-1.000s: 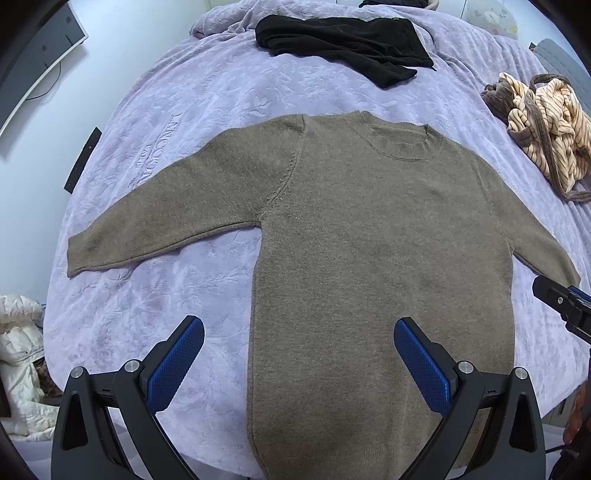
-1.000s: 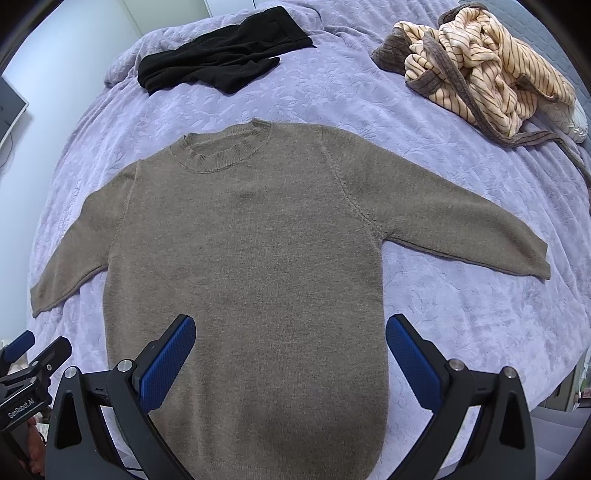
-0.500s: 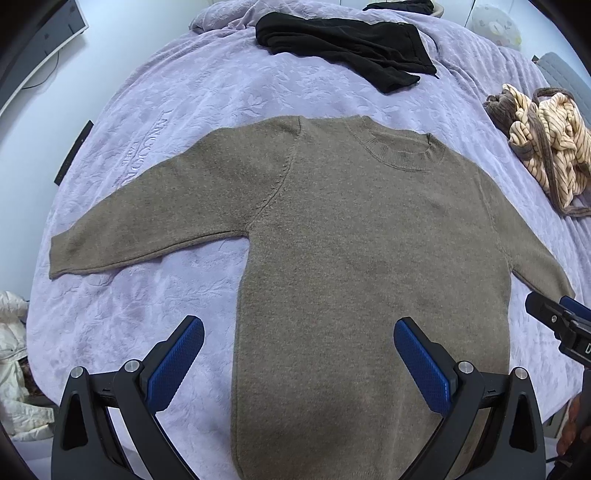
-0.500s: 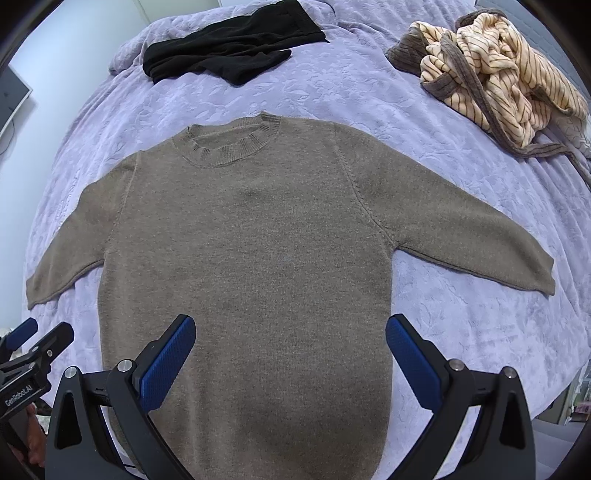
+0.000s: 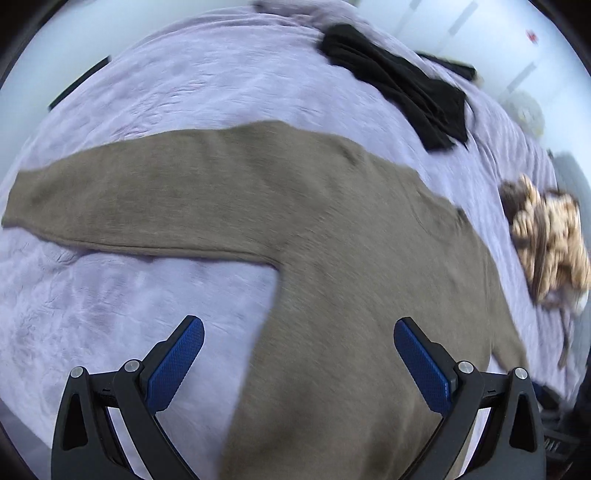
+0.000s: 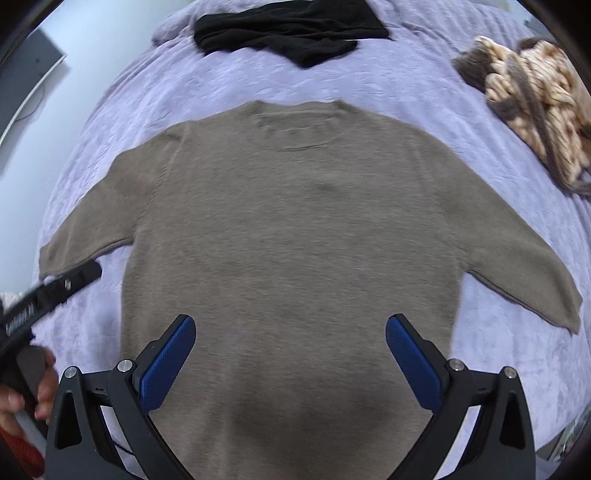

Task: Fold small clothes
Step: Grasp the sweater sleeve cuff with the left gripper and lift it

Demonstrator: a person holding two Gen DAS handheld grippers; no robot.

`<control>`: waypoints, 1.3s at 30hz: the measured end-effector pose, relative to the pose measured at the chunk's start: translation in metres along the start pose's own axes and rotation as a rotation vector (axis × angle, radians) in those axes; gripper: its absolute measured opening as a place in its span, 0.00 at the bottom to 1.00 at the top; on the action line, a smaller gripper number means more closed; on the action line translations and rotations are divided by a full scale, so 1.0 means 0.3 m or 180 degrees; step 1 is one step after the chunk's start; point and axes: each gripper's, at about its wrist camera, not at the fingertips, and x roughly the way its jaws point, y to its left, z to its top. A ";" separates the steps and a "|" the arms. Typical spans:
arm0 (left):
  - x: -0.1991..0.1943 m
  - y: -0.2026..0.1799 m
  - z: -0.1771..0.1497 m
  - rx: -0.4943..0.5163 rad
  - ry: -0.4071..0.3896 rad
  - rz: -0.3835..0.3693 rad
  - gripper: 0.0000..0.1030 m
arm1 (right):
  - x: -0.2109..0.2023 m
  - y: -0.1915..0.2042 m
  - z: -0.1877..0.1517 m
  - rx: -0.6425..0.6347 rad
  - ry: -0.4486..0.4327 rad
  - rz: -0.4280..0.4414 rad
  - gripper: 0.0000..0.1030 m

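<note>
A taupe knitted sweater [image 6: 291, 229] lies flat and face up on the lilac bedspread [image 6: 369, 77], both sleeves spread out. In the left wrist view the sweater [image 5: 332, 240] fills the middle, its left sleeve [image 5: 129, 195] stretching to the left. My left gripper [image 5: 298, 354] is open and empty, above the sweater's left side near the armpit. It also shows in the right wrist view [image 6: 70, 280] at the left, near the left cuff. My right gripper [image 6: 290, 350] is open and empty, above the lower body of the sweater.
A black garment [image 6: 291, 29] lies at the far end of the bed. A crumpled cream and brown striped garment [image 6: 535, 107] lies at the right. A white wall and a dark screen [image 6: 26, 85] are to the left of the bed.
Both grippers have moved forward and lower over the sweater. The left one has swung to the left, toward the left sleeve. Both remain open.
</note>
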 end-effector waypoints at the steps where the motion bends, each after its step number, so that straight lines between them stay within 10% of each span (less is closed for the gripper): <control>1: 0.001 0.061 0.020 -0.0130 -0.0060 -0.0007 1.00 | 0.011 0.022 0.002 -0.0042 0.0020 0.0040 1.00; 15: 0.024 0.852 0.140 -0.1651 -0.0862 0.0107 1.00 | 0.194 0.317 -0.041 -0.0413 0.0315 0.0287 1.00; 23: 0.067 0.924 0.155 -0.1933 -0.0984 -0.0299 0.99 | 0.225 0.380 -0.062 -0.0487 0.0413 0.0224 1.00; 28: 0.079 0.912 0.173 -0.1864 -0.0896 -0.0125 0.24 | 0.229 0.403 -0.058 -0.0515 0.0407 0.0243 1.00; 39: -0.105 0.668 0.227 -0.1128 -0.1271 -0.0439 0.11 | 0.192 0.313 -0.065 -0.0357 0.0355 0.0369 1.00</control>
